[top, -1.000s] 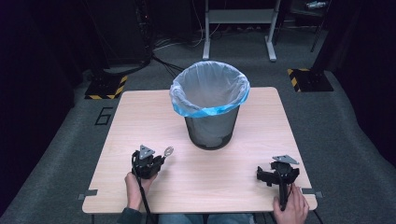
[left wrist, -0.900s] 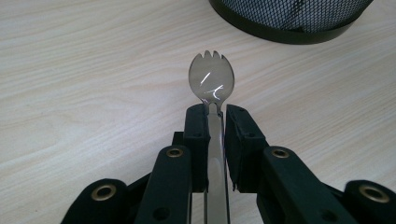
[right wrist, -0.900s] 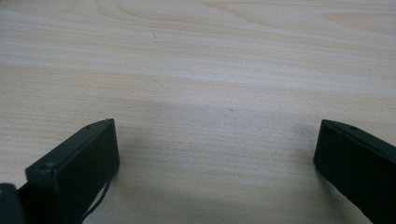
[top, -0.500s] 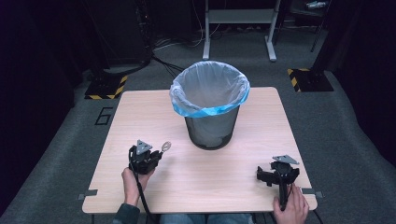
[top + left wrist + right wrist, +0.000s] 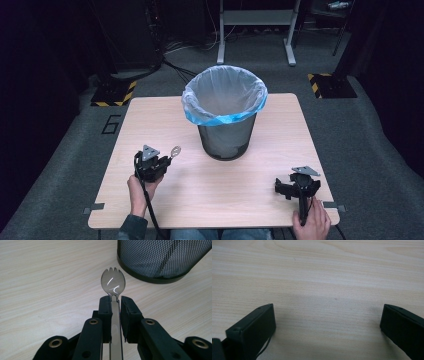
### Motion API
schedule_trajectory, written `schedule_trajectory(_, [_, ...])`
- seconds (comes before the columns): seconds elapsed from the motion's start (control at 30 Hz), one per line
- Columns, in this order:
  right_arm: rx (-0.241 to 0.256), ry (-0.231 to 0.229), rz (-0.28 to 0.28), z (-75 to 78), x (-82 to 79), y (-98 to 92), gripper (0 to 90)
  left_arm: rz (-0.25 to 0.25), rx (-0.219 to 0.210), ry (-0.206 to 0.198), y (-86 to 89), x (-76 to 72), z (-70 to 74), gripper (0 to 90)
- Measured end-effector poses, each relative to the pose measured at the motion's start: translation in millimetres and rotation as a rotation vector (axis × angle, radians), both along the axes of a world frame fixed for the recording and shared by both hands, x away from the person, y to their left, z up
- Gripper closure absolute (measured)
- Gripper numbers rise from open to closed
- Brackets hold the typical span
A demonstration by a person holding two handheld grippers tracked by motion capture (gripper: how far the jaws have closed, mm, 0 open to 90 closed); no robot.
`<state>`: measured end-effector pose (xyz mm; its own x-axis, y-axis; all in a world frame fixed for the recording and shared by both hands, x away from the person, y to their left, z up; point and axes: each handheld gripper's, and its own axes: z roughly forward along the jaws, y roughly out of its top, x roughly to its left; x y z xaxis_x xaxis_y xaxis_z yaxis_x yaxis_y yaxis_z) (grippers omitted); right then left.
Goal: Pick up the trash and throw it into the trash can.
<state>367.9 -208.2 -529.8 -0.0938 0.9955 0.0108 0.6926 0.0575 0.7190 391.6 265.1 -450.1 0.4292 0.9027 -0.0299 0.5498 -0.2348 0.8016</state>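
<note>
Left gripper (image 5: pixel 161 162), near-left part of the table (image 5: pixel 150 115): jaws clamped on the handle of a metal spork (image 5: pixel 113 285). In the left gripper view the handle runs straight up between the two black pads, and the bowl with its short tines sticks out past the jaw tips. The bowl catches the light. From the high view the spork's head (image 5: pixel 174 150) points toward the far right, in the direction of the bin, and sits just beyond the gripper's nose. Whether the spork is touching the tabletop or held a little above it, I cannot tell.

Black mesh waste bin (image 5: pixel 226 135) stands upright around the middle of the table, lined with a pale bag whose blue edge folds over the rim. In the left gripper view its mesh wall and base ring (image 5: pixel 160 260) lie just beyond and to the right of the spork head, apart from it.

Right gripper (image 5: pixel 296 186), near-right corner of the table: jaws spread wide, nothing between them. The right gripper view shows one black pad low at each side with bare wood grain in the gap. A hand grips each tool from the near edge; a cable trails back from the left one.
</note>
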Motion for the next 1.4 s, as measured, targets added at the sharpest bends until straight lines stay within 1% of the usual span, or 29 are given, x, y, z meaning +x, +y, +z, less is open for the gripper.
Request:
schedule_trajectory(0.3, [0.0,0.0,0.0,0.0,0.0,0.0,0.0,-0.005,0.007,-0.015,0.6,2.9,11.6,79.2])
schedule_trajectory(0.4, [0.0,0.0,0.0,0.0,0.0,0.0,0.0,-0.016,0.007,-0.024,1.6,3.6,21.2,79.2])
schedule_trajectory(0.43, [0.0,0.0,0.0,0.0,0.0,0.0,0.0,-0.016,0.007,-0.024,1.6,3.6,21.2,79.2])
schedule_trajectory(0.47, [0.0,0.0,0.0,0.0,0.0,0.0,0.0,-0.018,0.011,-0.028,2.0,3.2,26.9,79.2])
schedule_trajectory(0.5, [0.0,0.0,0.0,0.0,0.0,0.0,0.0,-0.018,0.011,-0.028,2.0,3.2,26.9,79.2])
schedule_trajectory(0.53, [0.0,0.0,0.0,0.0,0.0,0.0,0.0,-0.023,0.018,-0.034,3.6,3.6,32.6,79.2])
schedule_trajectory(0.57, [0.0,0.0,0.0,0.0,0.0,0.0,0.0,-0.023,0.018,-0.034,3.6,3.6,32.6,79.2])
schedule_trajectory(0.6, [0.0,0.0,0.0,0.0,0.0,0.0,0.0,-0.023,0.018,-0.037,4.7,4.0,37.0,79.2])
schedule_trajectory(0.63, [0.0,0.0,0.0,0.0,0.0,0.0,0.0,-0.023,0.018,-0.037,4.7,4.0,37.0,79.2])
schedule_trajectory(0.8, [0.0,0.0,0.0,0.0,0.0,0.0,0.0,-0.032,0.017,-0.033,8.1,6.7,49.6,79.2])
schedule_trajectory(0.83, [0.0,0.0,0.0,0.0,0.0,0.0,0.0,-0.032,0.017,-0.033,8.1,6.7,49.6,79.2])
schedule_trajectory(0.97, [0.0,0.0,0.0,0.0,0.0,0.0,0.0,-0.032,0.019,-0.035,11.3,9.2,59.3,79.2])
schedule_trajectory(1.03, [0.0,0.0,0.0,0.0,0.0,0.0,0.0,-0.036,0.017,-0.039,12.8,11.5,67.6,79.2])
schedule_trajectory(1.07, [0.0,0.0,0.0,0.0,0.0,0.0,0.0,-0.036,0.017,-0.039,12.8,11.5,67.6,79.2])
schedule_trajectory(1.13, [0.0,0.0,0.0,0.0,0.0,0.0,0.0,-0.038,0.015,-0.039,13.5,15.2,75.6,79.2])
schedule_trajectory(1.17, [0.0,0.0,0.0,0.0,0.0,0.0,0.0,-0.04,0.008,-0.04,13.5,16.9,77.7,79.2])
schedule_trajectory(1.2, [0.0,0.0,0.0,0.0,0.0,0.0,0.0,-0.04,0.008,-0.04,13.5,16.9,77.7,79.2])
schedule_trajectory(1.27, [0.0,0.0,-0.001,0.0,0.0,0.0,0.0,-0.037,0.009,-0.033,13.6,22.9,82.8,79.2])
schedule_trajectory(1.4, [0.0,0.0,0.0,0.0,0.0,0.0,0.0,-0.039,0.009,-0.033,13.3,27.6,87.6,79.2])
